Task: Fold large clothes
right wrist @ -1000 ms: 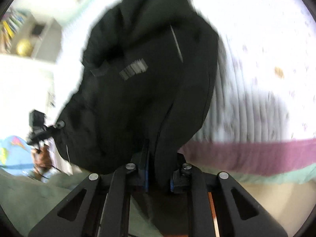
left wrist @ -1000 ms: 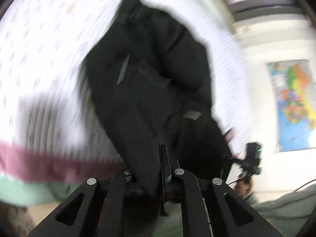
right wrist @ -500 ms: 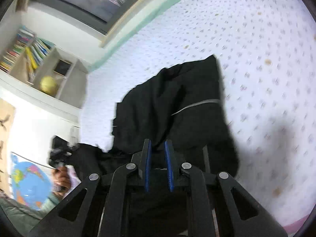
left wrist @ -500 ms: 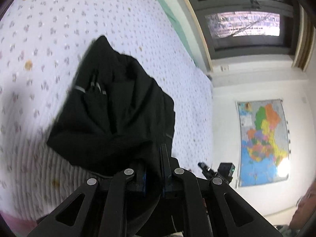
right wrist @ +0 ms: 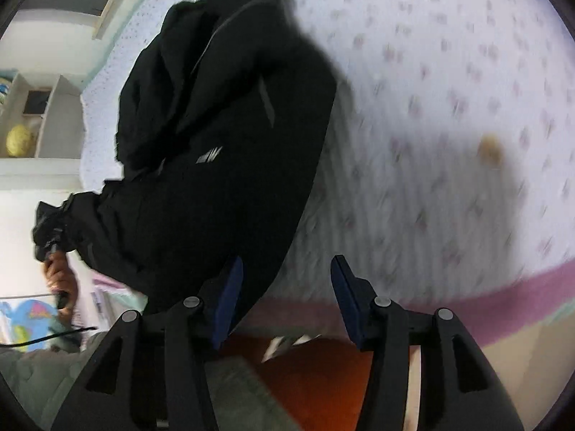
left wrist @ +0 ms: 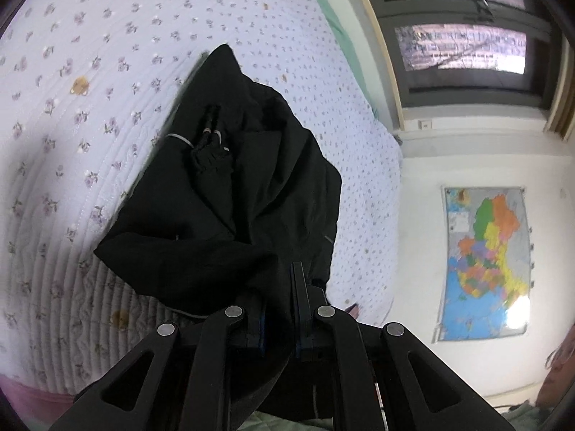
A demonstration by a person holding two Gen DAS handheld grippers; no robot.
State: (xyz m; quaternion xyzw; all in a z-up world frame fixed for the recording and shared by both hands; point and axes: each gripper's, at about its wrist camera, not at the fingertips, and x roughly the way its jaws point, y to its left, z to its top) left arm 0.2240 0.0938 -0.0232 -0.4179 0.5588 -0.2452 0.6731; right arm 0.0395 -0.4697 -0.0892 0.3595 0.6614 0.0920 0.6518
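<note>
A large black jacket [left wrist: 237, 194] lies bunched on the flowered white bed quilt [left wrist: 72, 107]. My left gripper [left wrist: 278, 301] is shut on a fold of the jacket's near edge and holds it up. In the right wrist view the jacket [right wrist: 215, 143] hangs to the left of centre, and my right gripper [right wrist: 285, 287] is open and empty, its left finger just beside the jacket's lower edge. The left gripper also shows in the right wrist view [right wrist: 50, 222], wrapped in black cloth at the far left.
The quilt has a pink border [right wrist: 503, 287] at the bed's near edge. A wall map [left wrist: 485, 262] and a window [left wrist: 463, 46] are to the right of the bed. A shelf with a yellow ball [right wrist: 21, 140] stands at the left. Orange floor [right wrist: 316, 377] lies below.
My right gripper has opened and let go of the jacket, and has drawn back toward the bed's edge. My left gripper still grips the jacket, which has settled onto the quilt.
</note>
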